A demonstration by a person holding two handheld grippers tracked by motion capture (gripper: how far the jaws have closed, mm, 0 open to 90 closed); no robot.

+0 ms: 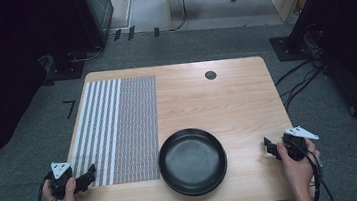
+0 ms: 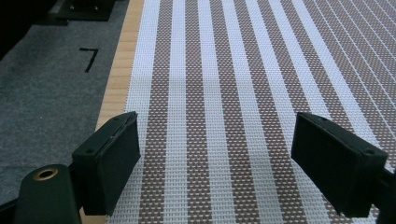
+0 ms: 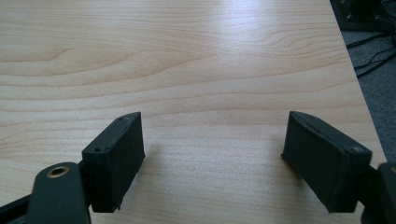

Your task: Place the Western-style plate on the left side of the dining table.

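A black round plate (image 1: 193, 161) lies near the table's front edge, middle. To its left lies a striped woven placemat (image 1: 118, 129), brown and white (image 2: 224, 93). My left gripper (image 1: 89, 174) is held at the mat's front left corner, open, its jaws wide apart over the weave (image 2: 215, 163) with nothing between them. My right gripper (image 1: 269, 147) is held near the table's right front edge, open over bare wood (image 3: 212, 161), nothing between its jaws. Both are apart from the plate.
The wooden table (image 1: 226, 95) has a dark cable hole (image 1: 210, 75) at the back. Grey carpet (image 2: 46, 93) with a black tape mark (image 2: 88, 58) lies left of the table. Cables (image 1: 297, 80) run on the floor at the right.
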